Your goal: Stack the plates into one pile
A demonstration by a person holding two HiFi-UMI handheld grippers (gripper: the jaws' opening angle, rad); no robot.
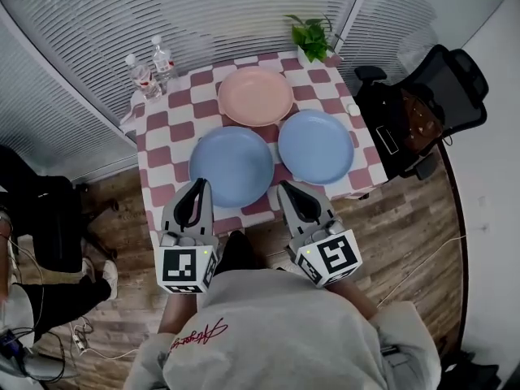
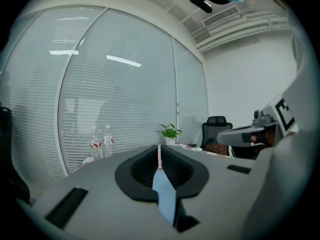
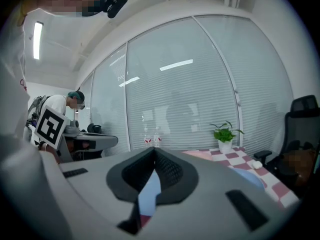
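Three plates lie on a checkered table: a pink plate at the back, a blue plate at front left and a second blue plate at front right. My left gripper hovers at the near edge of the left blue plate, jaws shut and empty. My right gripper sits between the two blue plates at the table's front, also shut with nothing held. Blue plate surface shows through the gap behind each pair of jaws.
Two water bottles stand at the table's back left corner and a potted plant at the back right. A black office chair stands right of the table. Window blinds run behind it. A seated person is off to the left.
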